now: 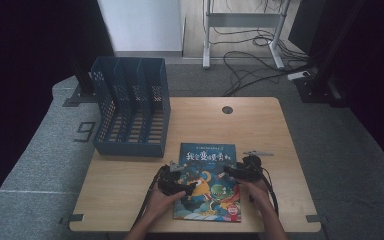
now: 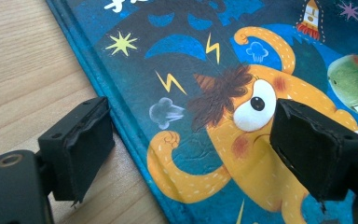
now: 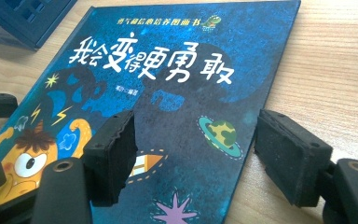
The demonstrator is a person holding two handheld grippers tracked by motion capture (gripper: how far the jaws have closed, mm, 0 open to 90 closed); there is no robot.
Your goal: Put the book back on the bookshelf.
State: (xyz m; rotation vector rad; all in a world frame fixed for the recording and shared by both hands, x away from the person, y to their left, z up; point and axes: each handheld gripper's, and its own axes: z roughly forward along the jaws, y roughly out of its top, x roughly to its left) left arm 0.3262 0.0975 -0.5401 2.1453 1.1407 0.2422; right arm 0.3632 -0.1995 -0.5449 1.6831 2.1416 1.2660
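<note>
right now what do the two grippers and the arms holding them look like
Both the left gripper and right gripper are black, each with two blocky jaws faced in rough black foam pads. A dark cable trails back from each. The forearms are bare, no sleeves showing.

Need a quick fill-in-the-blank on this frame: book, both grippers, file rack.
1. The picture book lies ___ on the table.
2. The left gripper has one pad over the table and one over the ___.
3. The right gripper has its jaws ___.
4. The blue file rack holds ___ books.

Missing: flat; book; open; no
</note>
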